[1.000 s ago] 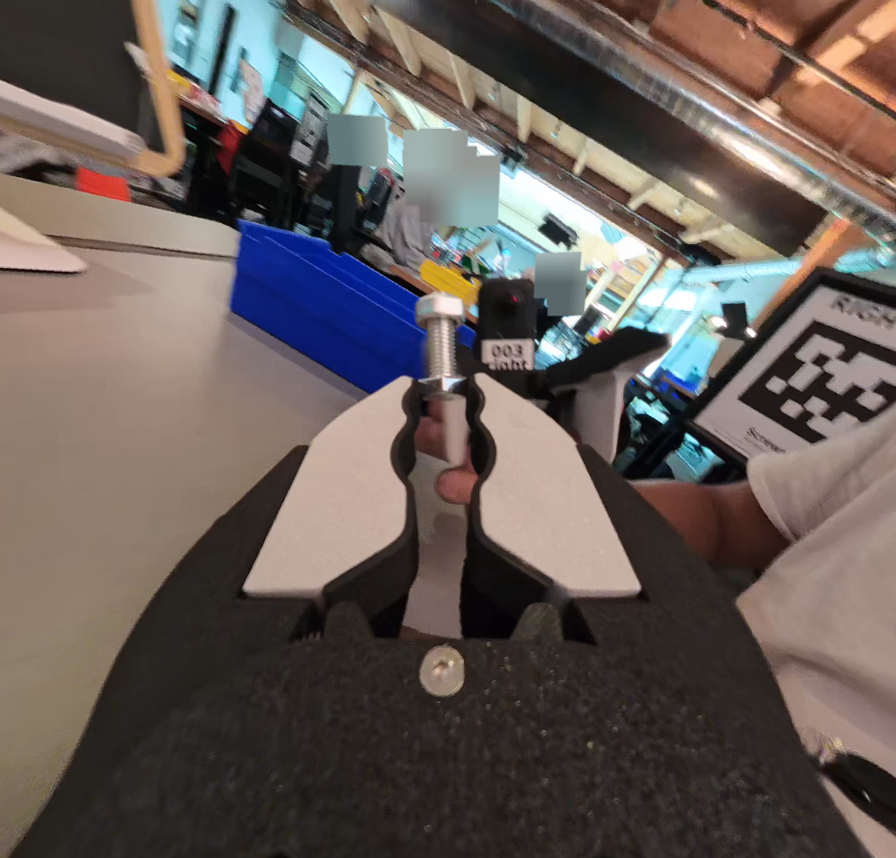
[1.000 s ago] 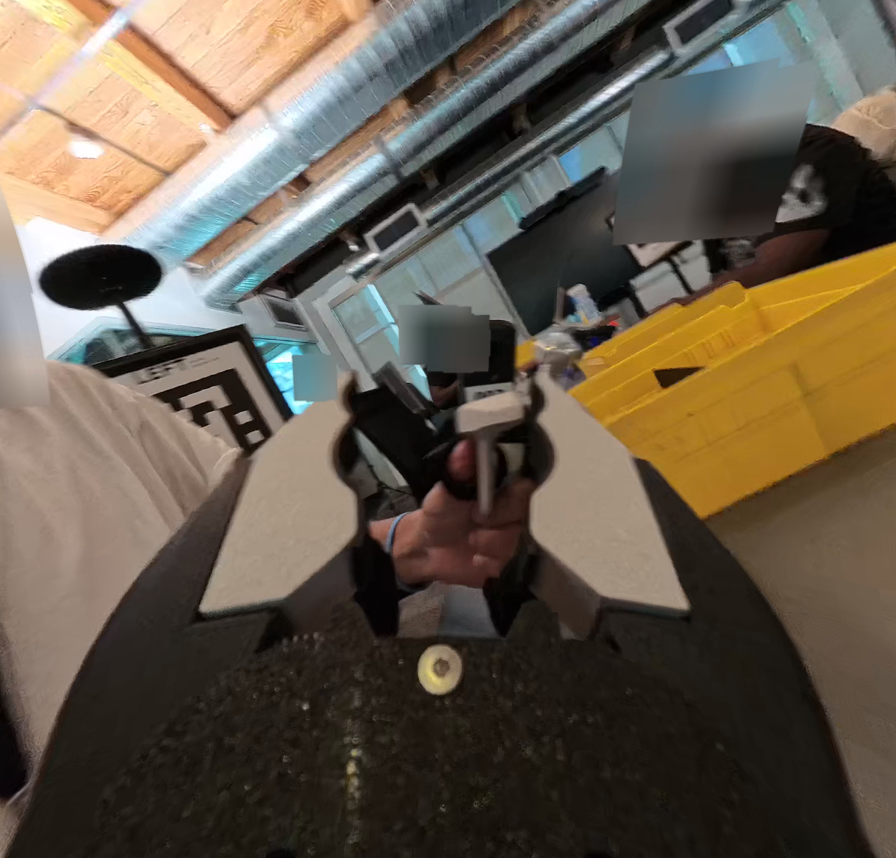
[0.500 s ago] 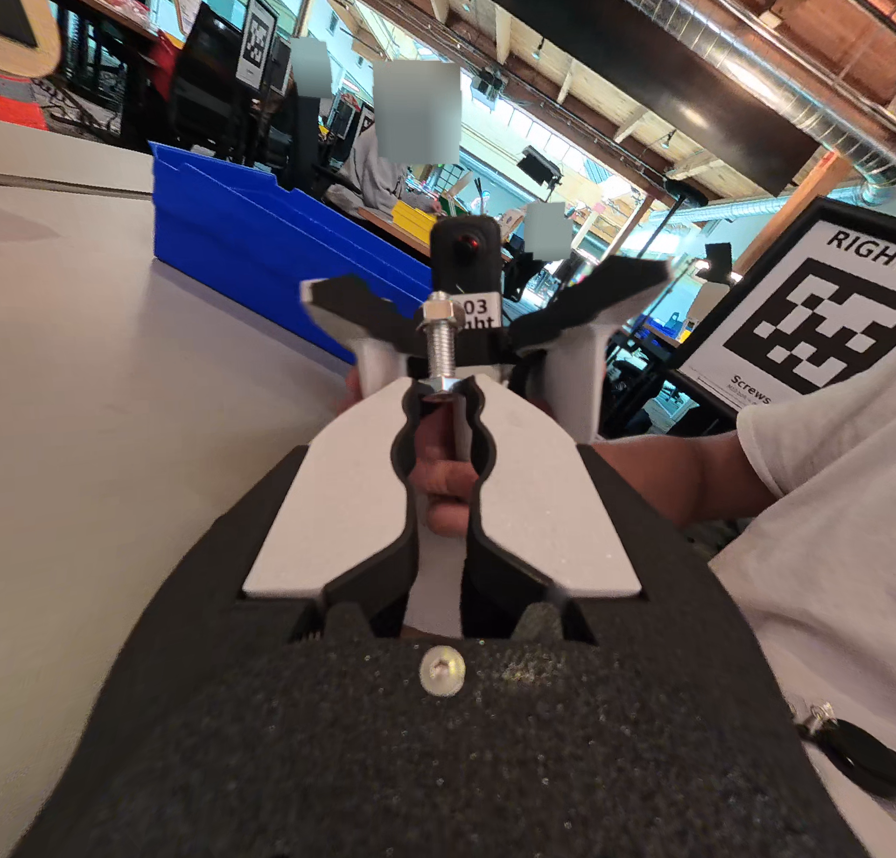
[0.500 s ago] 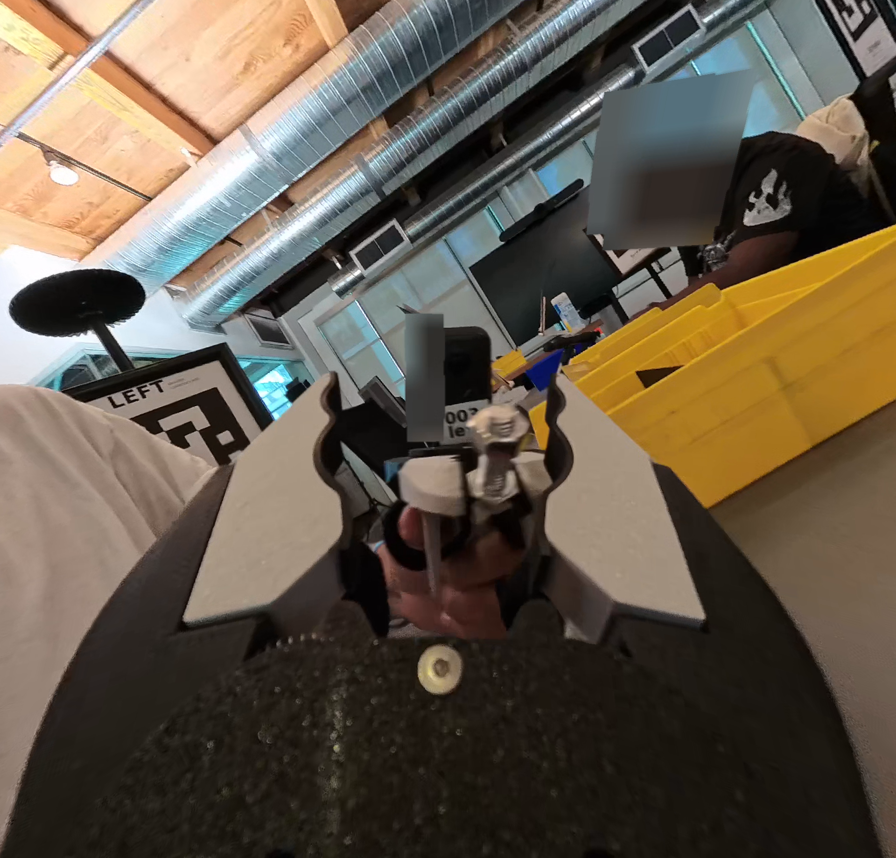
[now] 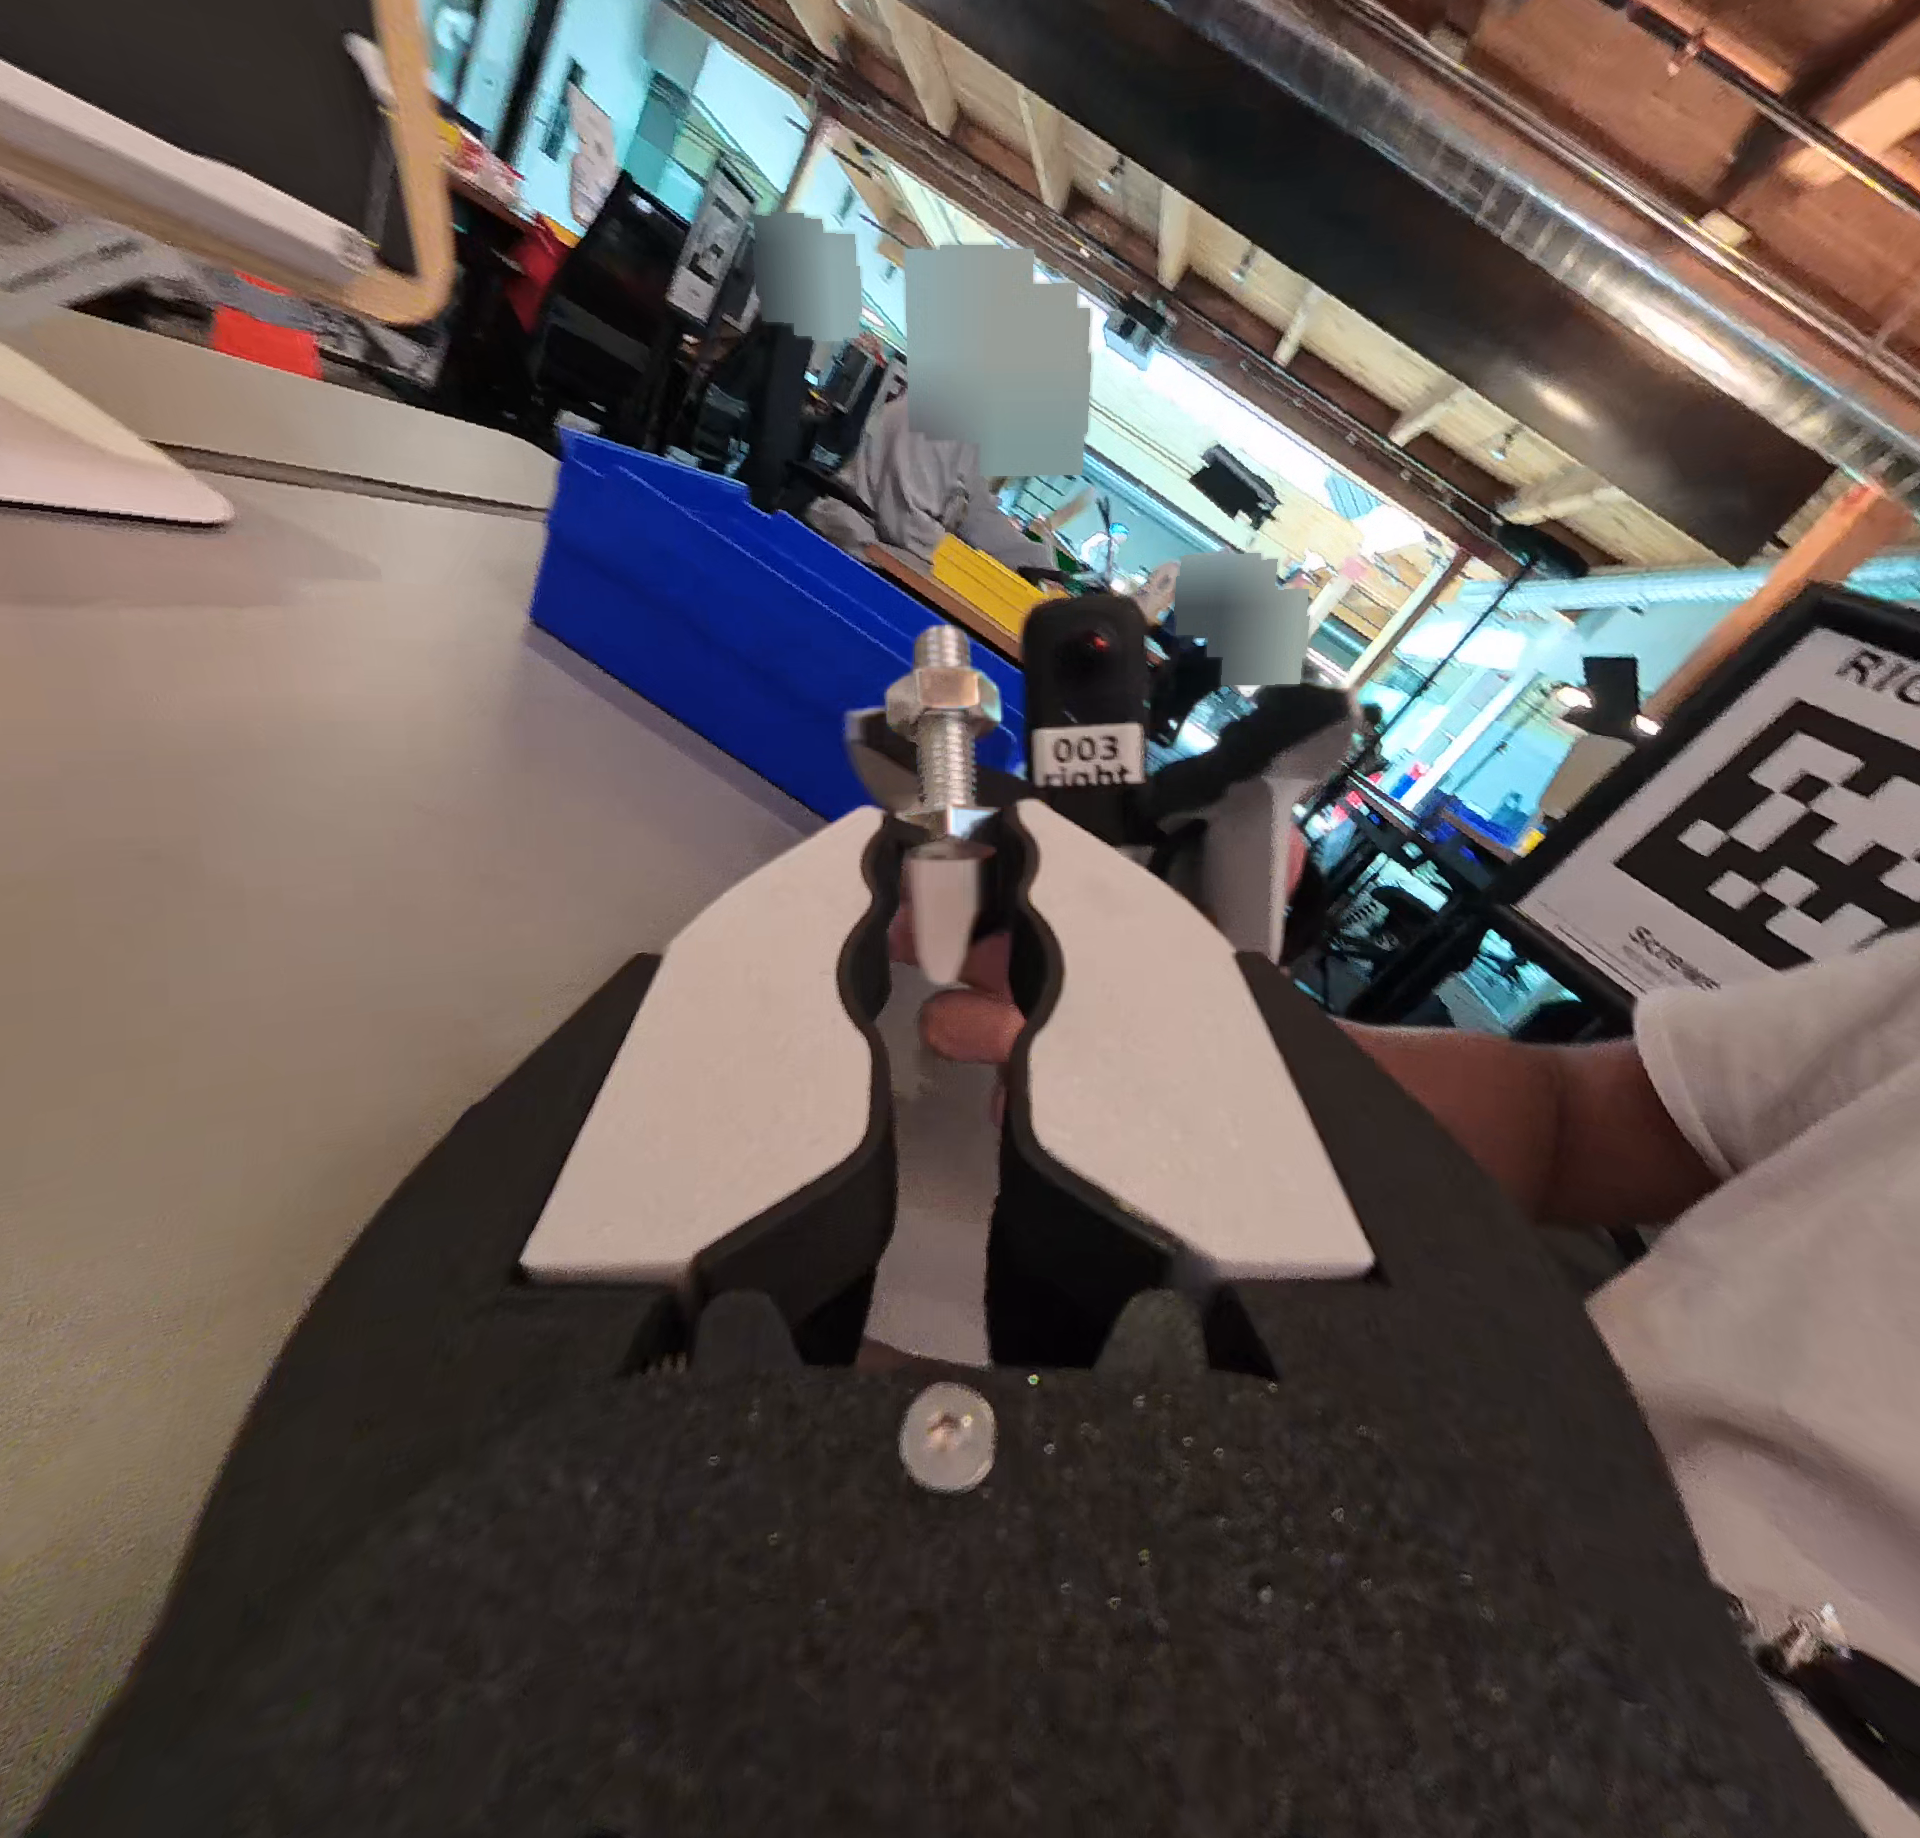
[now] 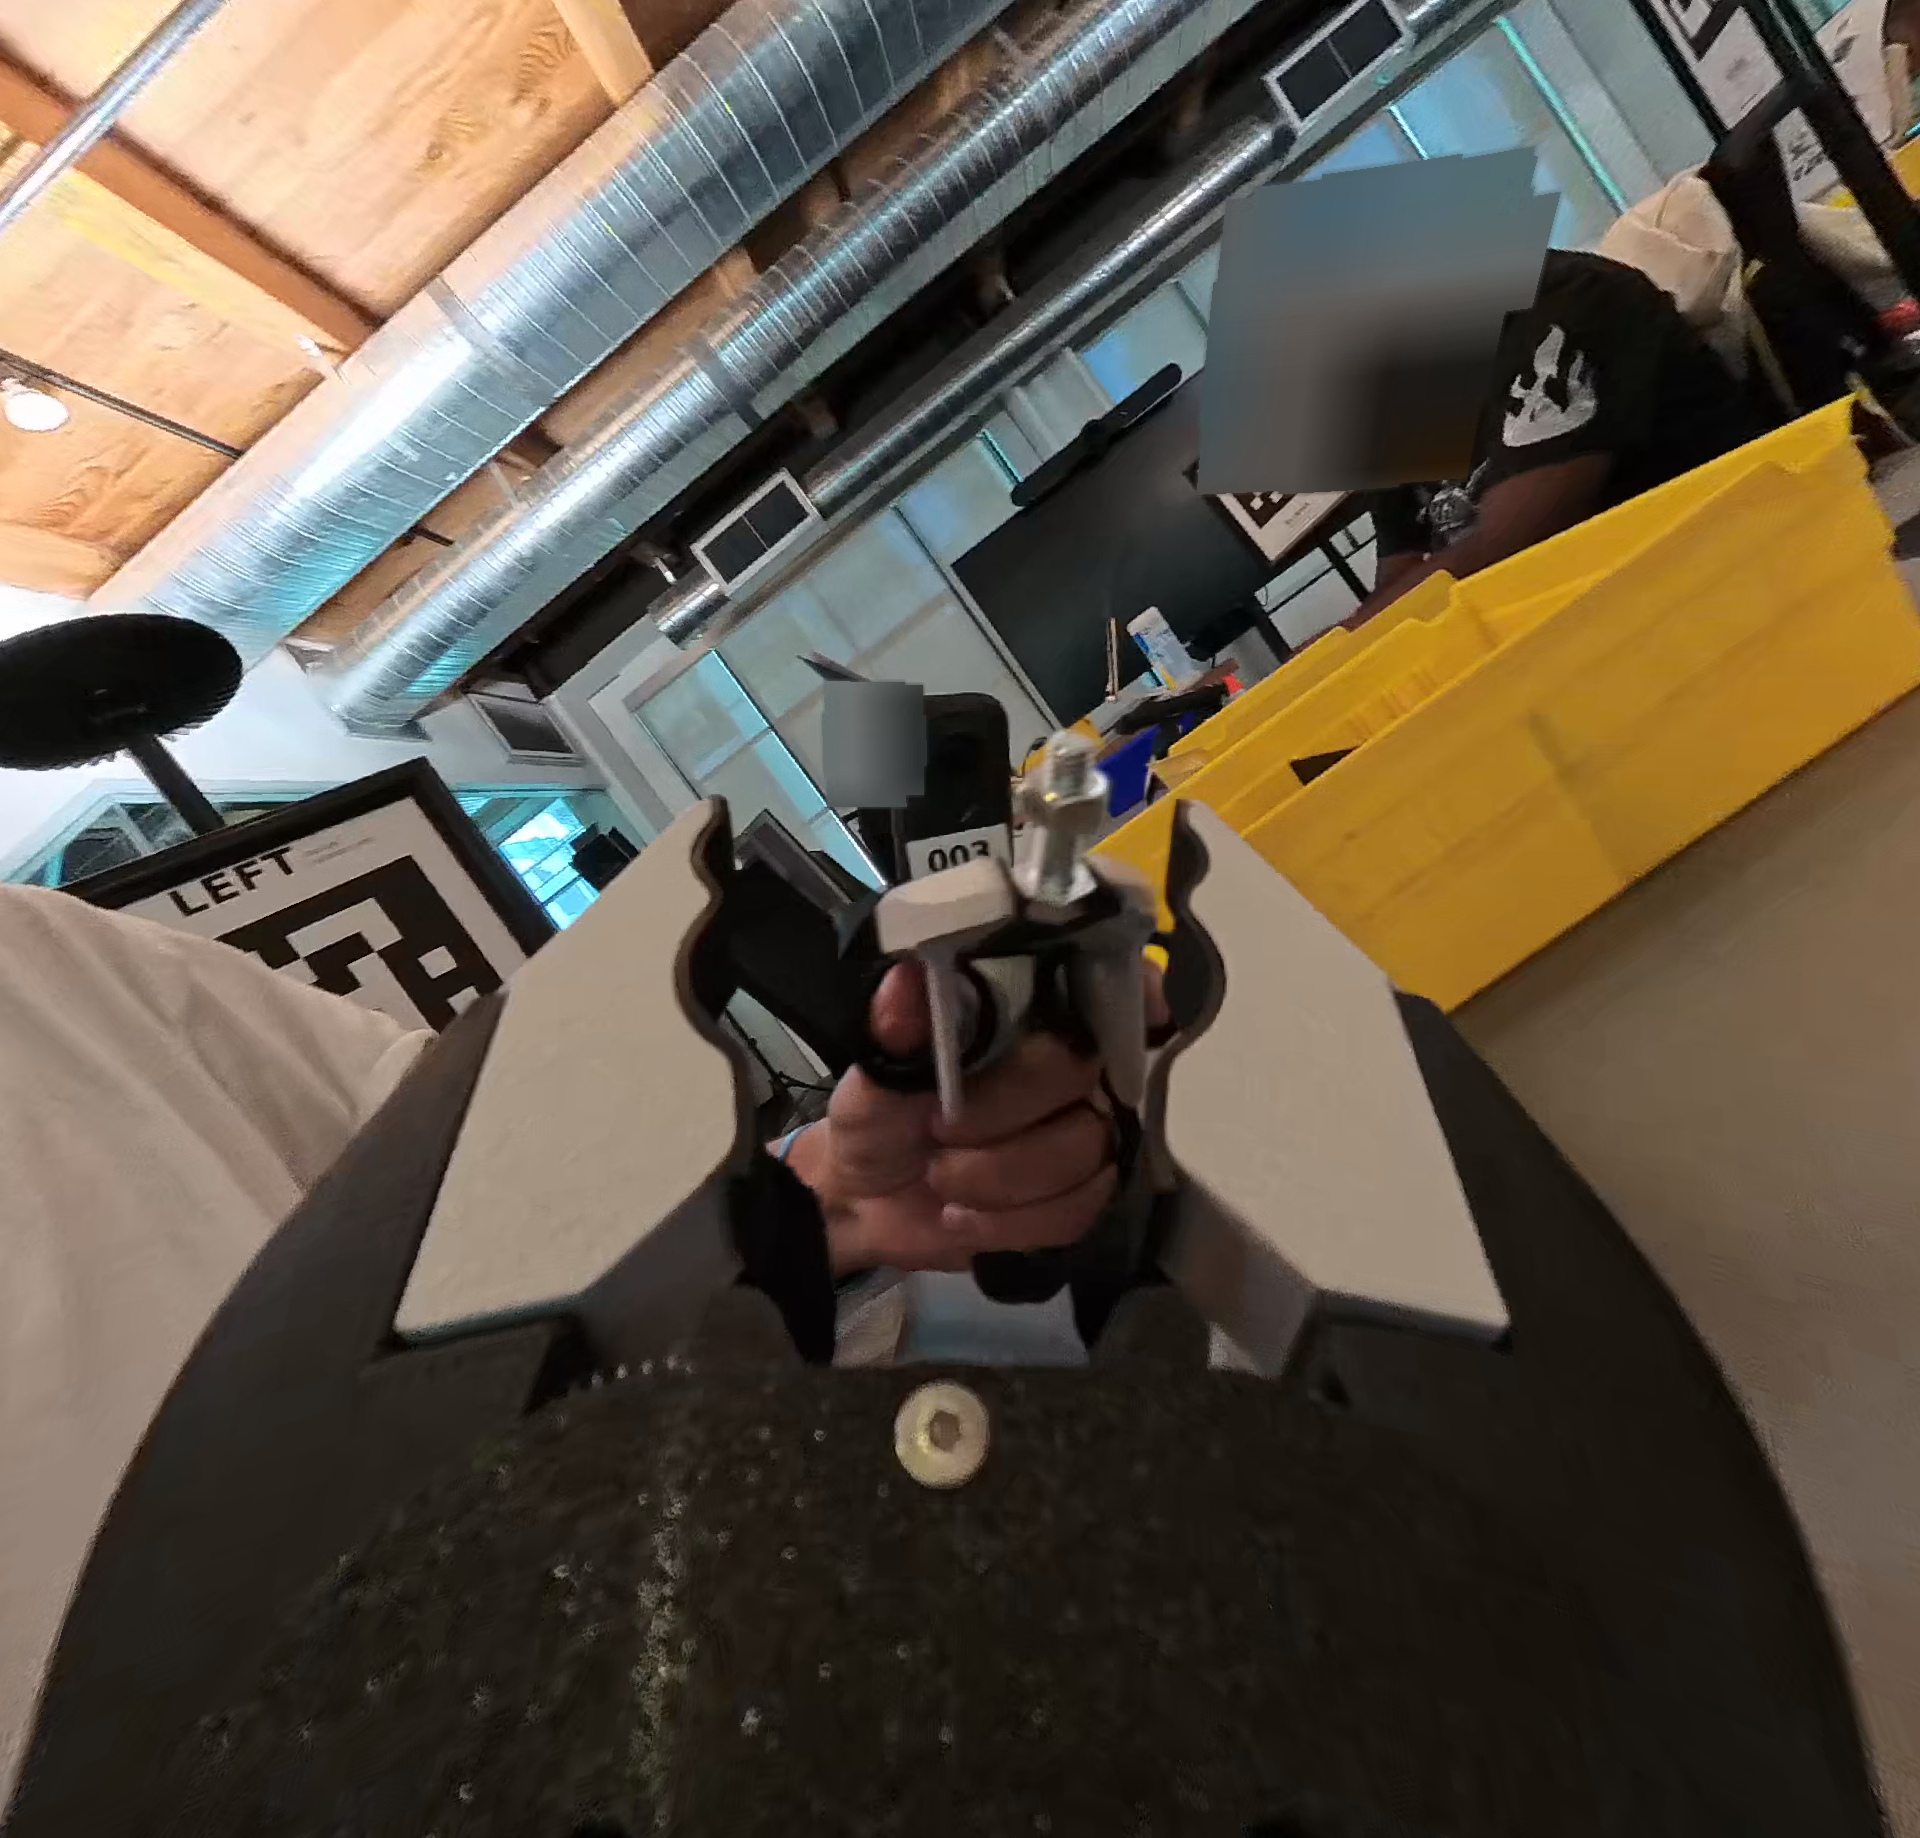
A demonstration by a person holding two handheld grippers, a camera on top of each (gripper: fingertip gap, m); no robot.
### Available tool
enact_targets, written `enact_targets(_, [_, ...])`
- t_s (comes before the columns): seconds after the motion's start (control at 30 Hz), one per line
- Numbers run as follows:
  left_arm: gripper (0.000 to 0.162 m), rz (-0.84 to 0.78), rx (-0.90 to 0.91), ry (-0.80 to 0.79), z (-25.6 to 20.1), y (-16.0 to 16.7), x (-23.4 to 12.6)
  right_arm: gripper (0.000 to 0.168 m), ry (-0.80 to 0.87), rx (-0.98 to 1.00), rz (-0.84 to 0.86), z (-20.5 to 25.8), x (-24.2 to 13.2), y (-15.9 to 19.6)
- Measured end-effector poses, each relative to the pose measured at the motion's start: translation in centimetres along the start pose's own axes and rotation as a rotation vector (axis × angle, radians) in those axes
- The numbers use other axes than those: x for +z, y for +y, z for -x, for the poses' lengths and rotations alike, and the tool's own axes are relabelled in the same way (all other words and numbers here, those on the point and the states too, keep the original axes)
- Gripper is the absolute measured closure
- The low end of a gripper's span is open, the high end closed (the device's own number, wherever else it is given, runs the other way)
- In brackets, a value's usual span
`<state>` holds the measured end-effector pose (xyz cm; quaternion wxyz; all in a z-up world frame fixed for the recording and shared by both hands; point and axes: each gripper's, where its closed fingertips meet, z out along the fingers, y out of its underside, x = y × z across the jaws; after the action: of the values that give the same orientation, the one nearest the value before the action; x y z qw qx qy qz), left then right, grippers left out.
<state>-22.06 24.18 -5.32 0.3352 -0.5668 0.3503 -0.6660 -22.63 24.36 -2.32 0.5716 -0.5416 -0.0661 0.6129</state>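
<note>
Grey table [image 5: 270, 957] with storage bins

A blue bin [image 5: 717, 614] sits at centre frame in the left wrist view; yellow bins [image 6: 1558, 749] stand at right in the right wrist view.

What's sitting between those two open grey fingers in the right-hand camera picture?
In the right wrist view, the left gripper sits between them, farther off, shut on a bolt that carries a nut.

Overhead, a ceiling of wooden beams and boards [image 6: 343, 126] carries two ribbed silver ducts [image 6: 665, 261] running from seven o'clock up to one o'clock. Tall windows [image 6: 790, 666] let in bright bluish daylight beneath them. A pale grey tabletop [image 5: 260, 905] spreads at nine o'clock, a blue bin [image 5: 727, 635] on its far edge; yellow bins [image 6: 1558, 749] sit at three o'clock. A small ceiling lamp [image 6: 31, 406] glows at ten o'clock.
</note>
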Motion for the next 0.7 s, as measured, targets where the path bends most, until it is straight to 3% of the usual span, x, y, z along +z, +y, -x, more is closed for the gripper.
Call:
enact_targets(0.17, [0.144,0.076,0.025,0.076,-2.1,1.9,1.7,0.087,-0.042,-0.032,0.016,1.1,0.8,0.7])
enact_targets(0.23, [0.144,0.060,0.004,0.077,-2.0,1.7,1.7,0.092,-0.084,-0.036,-0.005,2.0,0.8,0.5])
enact_targets(0.33, [0.145,-0.015,-0.012,0.058,-1.2,0.0,0.8,0.088,-0.076,-0.038,-0.010,2.0,0.3,0.2])
enact_targets(0.37, [0.144,-0.050,-0.016,0.030,-0.6,-0.9,0.2,0.092,-0.085,-0.025,-0.008,2.0,0.0,0.0])
enact_targets(0.4, [0.145,-0.077,-0.024,-0.013,0.4,-1.5,-0.6,0.120,-0.155,-0.033,-0.014,3.0,-0.5,-0.4])
enact_targets(0.43, [0.144,-0.087,-0.035,-0.046,1.5,-1.9,-1.4,0.124,-0.183,-0.024,-0.031,3.6,-0.7,-0.9])
enact_targets(0.53, [0.145,-0.116,-0.069,-0.084,2.9,-2.4,-2.6,0.117,-0.120,-0.063,-0.043,2.8,-1.0,-1.6])
enact_targets(0.7, [0.144,-0.040,-0.038,-0.009,0.7,-0.7,-0.5,0.092,-0.005,-0.021,-0.026,0.0,-0.5,-0.8])
